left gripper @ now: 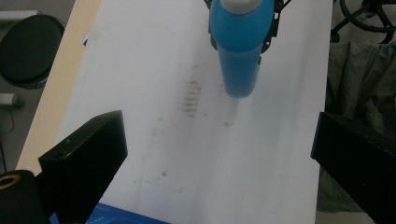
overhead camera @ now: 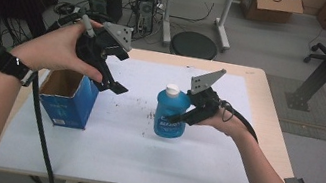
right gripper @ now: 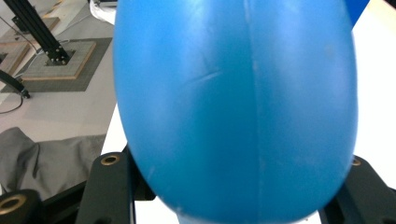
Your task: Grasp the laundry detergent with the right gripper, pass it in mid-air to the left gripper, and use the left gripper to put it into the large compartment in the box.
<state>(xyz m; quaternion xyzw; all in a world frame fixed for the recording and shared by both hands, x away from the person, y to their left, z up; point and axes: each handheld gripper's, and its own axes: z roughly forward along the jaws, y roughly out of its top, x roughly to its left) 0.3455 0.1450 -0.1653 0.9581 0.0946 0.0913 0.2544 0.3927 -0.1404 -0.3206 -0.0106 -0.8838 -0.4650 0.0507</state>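
Table (overhead camera: 244, 136) came first, its white mat spread beneath everything, with the open blue box (overhead camera: 68, 100) standing at the left edge just under the left gripper (overhead camera: 116, 87), whose jaws stood spread wide and empty. Smaller, near the middle, the blue bottle (overhead camera: 171, 116) stood upright, white cap up, its long axis vertical, pinched at its belly by the right gripper (overhead camera: 181, 120). The box lay to the bottle's left, so the likely carry ran leftward toward the waiting left hand.
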